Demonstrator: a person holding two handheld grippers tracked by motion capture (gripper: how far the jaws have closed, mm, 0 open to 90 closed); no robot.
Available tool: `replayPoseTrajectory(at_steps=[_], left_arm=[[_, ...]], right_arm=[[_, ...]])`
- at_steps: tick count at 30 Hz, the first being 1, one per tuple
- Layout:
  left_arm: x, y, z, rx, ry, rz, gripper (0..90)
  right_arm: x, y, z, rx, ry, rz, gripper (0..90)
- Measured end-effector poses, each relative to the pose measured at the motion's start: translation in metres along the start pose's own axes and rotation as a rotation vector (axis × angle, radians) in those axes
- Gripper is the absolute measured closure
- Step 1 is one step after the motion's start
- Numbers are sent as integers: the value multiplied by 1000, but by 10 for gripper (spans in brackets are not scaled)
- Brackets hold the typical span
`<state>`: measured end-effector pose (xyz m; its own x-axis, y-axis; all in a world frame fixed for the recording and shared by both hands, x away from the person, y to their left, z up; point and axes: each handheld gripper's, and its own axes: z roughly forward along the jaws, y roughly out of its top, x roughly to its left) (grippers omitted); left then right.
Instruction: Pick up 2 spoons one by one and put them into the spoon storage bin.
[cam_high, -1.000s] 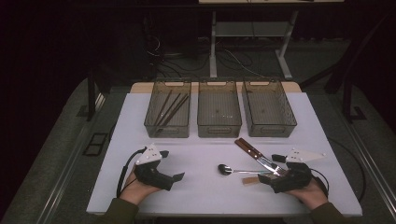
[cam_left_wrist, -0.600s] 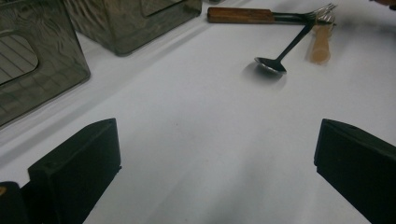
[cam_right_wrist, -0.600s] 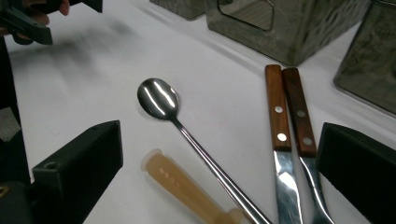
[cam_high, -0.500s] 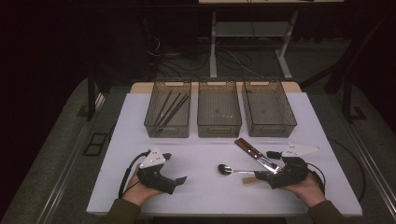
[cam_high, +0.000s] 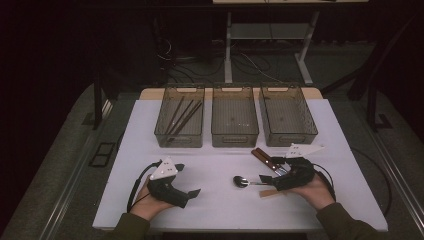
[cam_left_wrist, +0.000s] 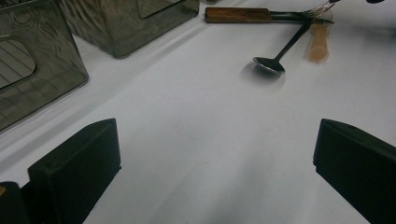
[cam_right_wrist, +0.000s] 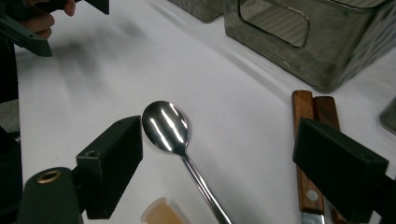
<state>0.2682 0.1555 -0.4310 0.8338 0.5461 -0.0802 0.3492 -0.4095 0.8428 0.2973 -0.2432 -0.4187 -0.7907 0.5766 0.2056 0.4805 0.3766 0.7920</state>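
Landmark: the spoon (cam_right_wrist: 183, 148), lying flat on the white counter (cam_high: 220, 165), in front of the middle bin (cam_high: 234, 120) and well short of it.

Spoon's long axis: bowl toward my left hand's side, handle running back under my right gripper (cam_high: 274, 180); in the right gripper view the bowl sits ahead and the handle comes down toward me between my fingers (cam_right_wrist: 112, 163).

Right fingers: apart with a wide gap. They have just been closing a little, and the spoon handle lies between them, but neither pad touches it.

Which way to the spoon: straight ahead and just below my right fingers; the bowl is near the one on the left of that view.

Neighbours of the spoon: two wooden-handled knives (cam_right_wrist: 306, 149) just beside it on the far side, and a pale stubby piece (cam_right_wrist: 161, 212) just beside the handle on the near side.

Left gripper (cam_high: 186, 196): resting on the counter well apart from the spoon, fingers (cam_left_wrist: 77, 168) spread wide, nothing between them.

Nearer hand: my right, clearly.

Next move, as I judge it: close across the thin handle, keeping clear of the knives.
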Motion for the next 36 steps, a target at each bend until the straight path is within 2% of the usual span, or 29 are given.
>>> replayPoseTrajectory(at_steps=[2,4,6,8,12,18,23,36], left_arm=[[0,0,0,6,-5,3,0],[0,0,0,8,-7,5,0],[-1,0,1,11,-9,4,1],[-1,0,1,11,-14,5,3],[-2,0,1,12,-17,7,5],[-2,0,0,6,-17,8,9],[-2,0,0,8,-18,7,9],[-2,-1,0,12,-19,8,9]], right_arm=[[0,2,4,6,1,-9,168],[1,4,7,15,25,-17,245],[2,5,8,34,31,-19,285],[1,3,7,58,43,-21,377],[-2,1,1,80,41,-22,549],[-7,-6,-7,134,18,-12,721],[-14,-16,-23,150,-22,18,773],[-24,-44,-58,187,-110,67,782]])
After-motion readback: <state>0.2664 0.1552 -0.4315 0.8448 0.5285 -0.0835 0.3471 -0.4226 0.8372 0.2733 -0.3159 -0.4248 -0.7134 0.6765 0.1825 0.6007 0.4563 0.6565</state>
